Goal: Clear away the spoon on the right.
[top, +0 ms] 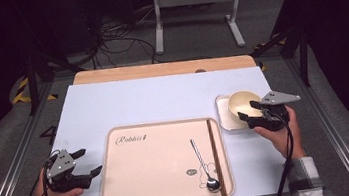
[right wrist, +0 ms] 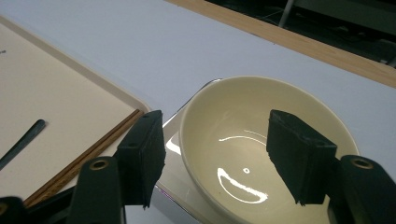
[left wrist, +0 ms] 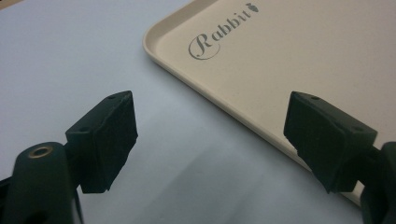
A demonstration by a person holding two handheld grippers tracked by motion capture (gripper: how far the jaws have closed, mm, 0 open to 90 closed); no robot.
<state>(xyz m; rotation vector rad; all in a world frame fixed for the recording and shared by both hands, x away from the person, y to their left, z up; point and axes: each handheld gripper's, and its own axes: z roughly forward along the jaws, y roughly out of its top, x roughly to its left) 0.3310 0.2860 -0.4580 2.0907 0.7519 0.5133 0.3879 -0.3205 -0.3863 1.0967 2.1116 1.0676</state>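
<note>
Table setting looks partly done: spoon [top: 204,164] and chopsticks [top: 214,148] already lie on the tray [top: 122,185], near-right part. Left to do, judging by layout: the bowl [top: 243,103], sitting on a small white plate [top: 223,117] just right of the tray's far-right corner. Right gripper [top: 248,110] is at the bowl's near rim, jaws apart w/ one outside and one over the inside, not pressing, nothing held. Left gripper [top: 89,161] waits near-left beside the tray, jaws wide, empty.
</note>
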